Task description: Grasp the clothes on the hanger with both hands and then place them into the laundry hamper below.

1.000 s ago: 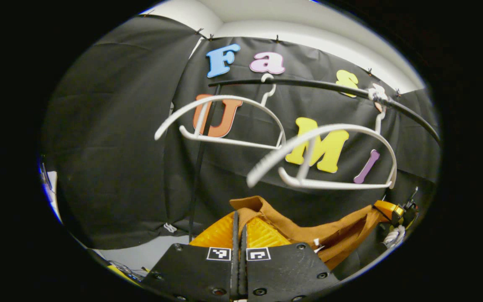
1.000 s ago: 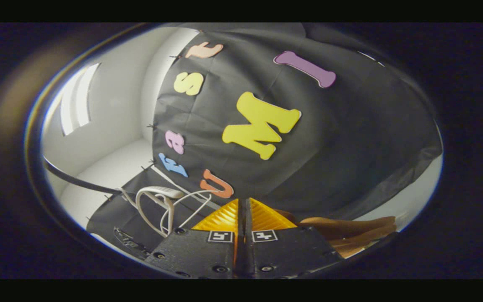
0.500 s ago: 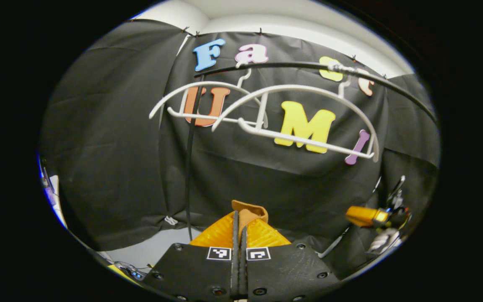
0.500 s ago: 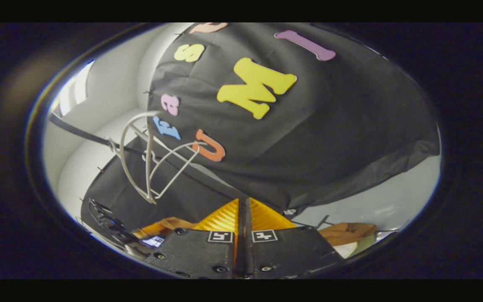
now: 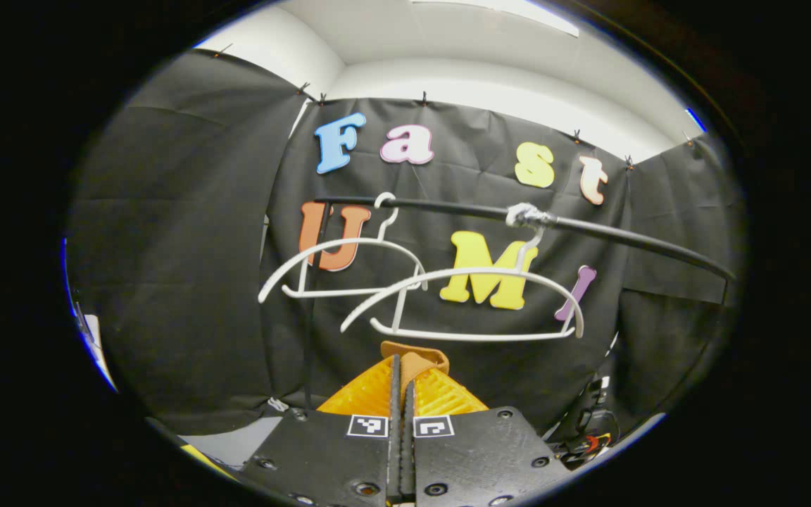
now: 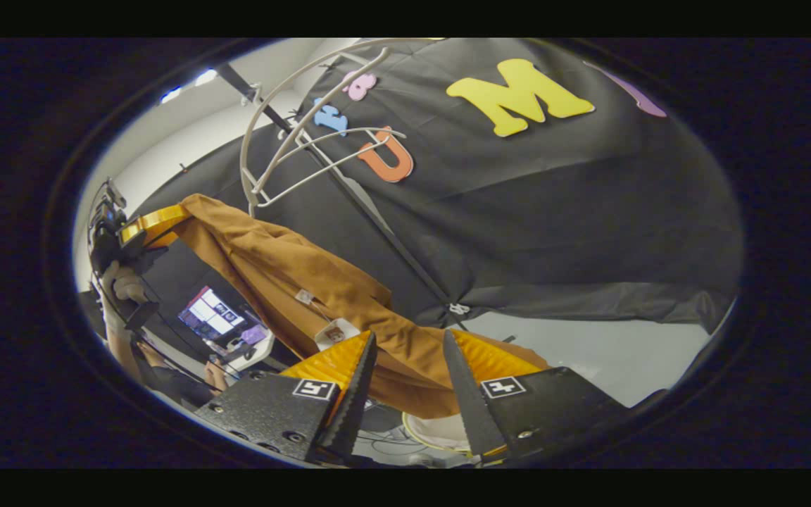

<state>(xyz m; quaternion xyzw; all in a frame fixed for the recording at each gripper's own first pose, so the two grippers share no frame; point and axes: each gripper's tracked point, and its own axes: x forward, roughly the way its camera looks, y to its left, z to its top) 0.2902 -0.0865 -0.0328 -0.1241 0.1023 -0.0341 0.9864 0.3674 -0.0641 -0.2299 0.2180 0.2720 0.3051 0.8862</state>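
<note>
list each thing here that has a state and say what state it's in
left gripper: shut on a fold of the brown garment
right gripper: open, garment between its fingers
brown garment: off the hangers, stretched from the left gripper down to the right one
two white hangers: bare, hooked on the rail
black rail: carrying both hangers
hamper: pale rim just visible under the garment

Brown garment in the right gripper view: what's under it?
Below the brown garment, a pale rim shows between the open right tool fingers, possibly the hamper; cloth hides the rest.
</note>
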